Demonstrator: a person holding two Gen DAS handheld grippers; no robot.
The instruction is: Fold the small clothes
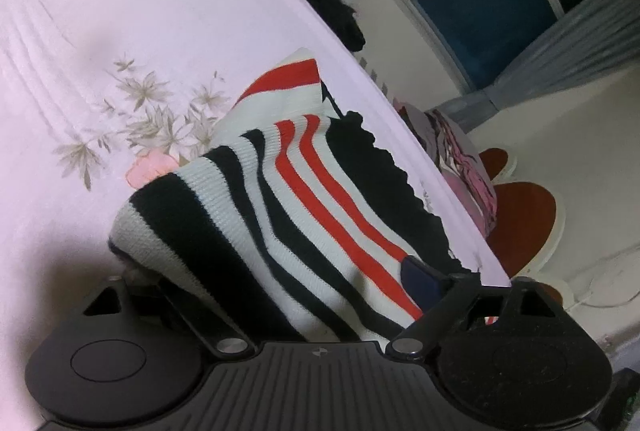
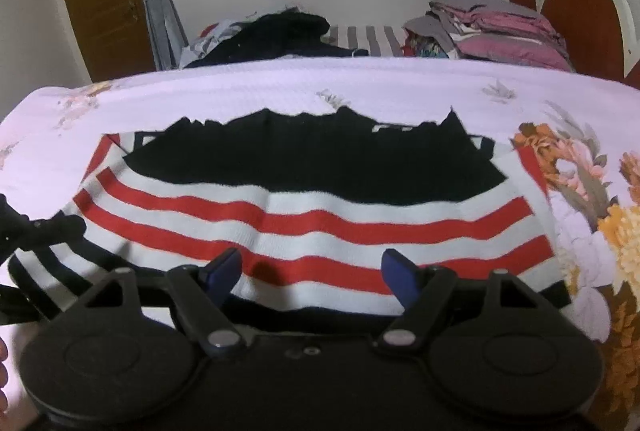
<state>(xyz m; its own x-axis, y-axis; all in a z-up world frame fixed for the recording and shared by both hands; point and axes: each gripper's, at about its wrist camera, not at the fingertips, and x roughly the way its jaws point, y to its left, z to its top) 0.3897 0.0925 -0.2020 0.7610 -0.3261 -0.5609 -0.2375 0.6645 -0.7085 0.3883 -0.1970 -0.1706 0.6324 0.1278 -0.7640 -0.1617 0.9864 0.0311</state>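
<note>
The striped knit garment [image 2: 312, 227] lies flat on the floral bedspread [image 2: 280, 83], filling the centre of the right wrist view.

The right gripper [image 2: 316, 267] hovers over the near hem with jaws spread, gripping nothing.

In the left wrist view the left gripper [image 1: 280, 271] straddles the garment's raised end, lower centre. One blue pad [image 1: 420, 279] is visible and the other is hidden under cloth, so whether it pinches cannot be told.

Procedure: take hold of both layers at the hem corners, lift evenly, and carry the edge towards the black band.

Only the right view shows the whole garment, a dark clothes heap [image 2: 276, 35] and folded bedding [image 2: 500, 27].
</note>
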